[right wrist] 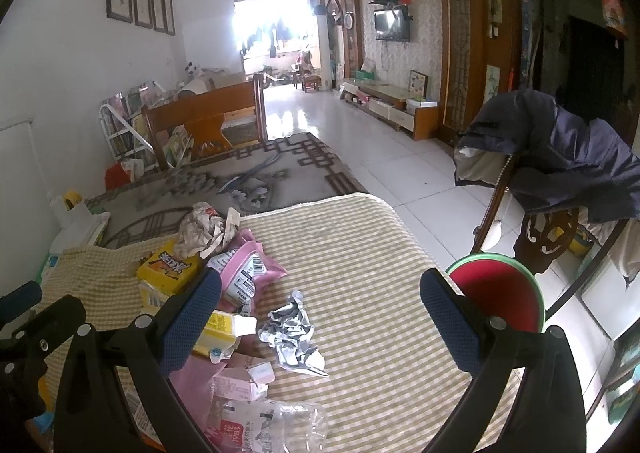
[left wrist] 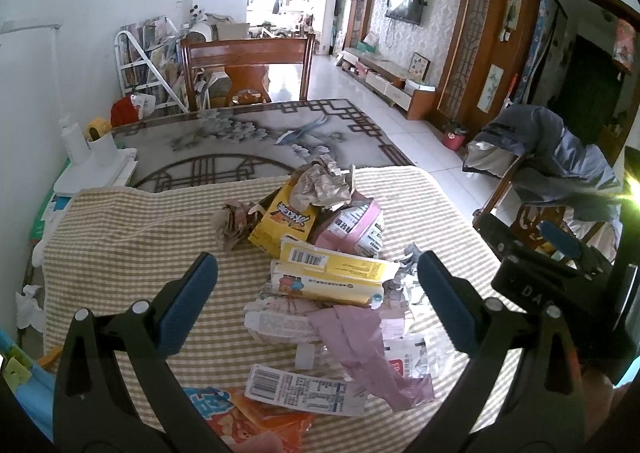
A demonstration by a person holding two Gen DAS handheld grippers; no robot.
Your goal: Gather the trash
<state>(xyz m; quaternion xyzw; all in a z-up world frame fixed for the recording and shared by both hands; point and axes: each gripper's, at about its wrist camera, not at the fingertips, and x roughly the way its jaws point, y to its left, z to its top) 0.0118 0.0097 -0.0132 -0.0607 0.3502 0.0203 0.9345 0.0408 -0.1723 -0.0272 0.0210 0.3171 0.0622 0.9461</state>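
1. The trash is found in a loose pile on the checked cloth (left wrist: 132, 253) that covers the near end of the desk (left wrist: 224, 133), mostly toward the left half of the cloth.
2. The left gripper (left wrist: 316, 273) is held above the pile with its fingers spread wide and nothing between them; the yellow carton (left wrist: 332, 273) lies between and just ahead of the tips.
3. The right gripper (right wrist: 320, 293) is also held with its fingers spread and empty; the crumpled silver foil (right wrist: 292, 333) lies on the cloth between them.
4. Everything in the pile is judged to be light. The foil and the crumpled paper ball (left wrist: 324, 183) are soft and can be pinched anywhere on a raised fold.
5. The yellow carton and the yellow box (left wrist: 286, 221) are thin card, a little stiff but easily crushed; it is better that they are taken across a narrow edge.
6. The pink wrapper (right wrist: 244, 273), the orange packet (left wrist: 256, 413) and the clear plastic bottle (right wrist: 296, 425) are probably slippery, so a firm pinch on a fold or an end would be needed.
7. The flat barcode label (left wrist: 304, 389) lies close against the cloth and may be hard to lift without the cloth being caught too.
8. A round container with a red inside (right wrist: 500, 293) is seen just beside the right edge of the desk; it is possibly the bin.
9. A chair with a dark jacket (right wrist: 560, 157) stands near this side, and white containers (left wrist: 92, 149) stand at the far left of the desk, well apart from the pile.
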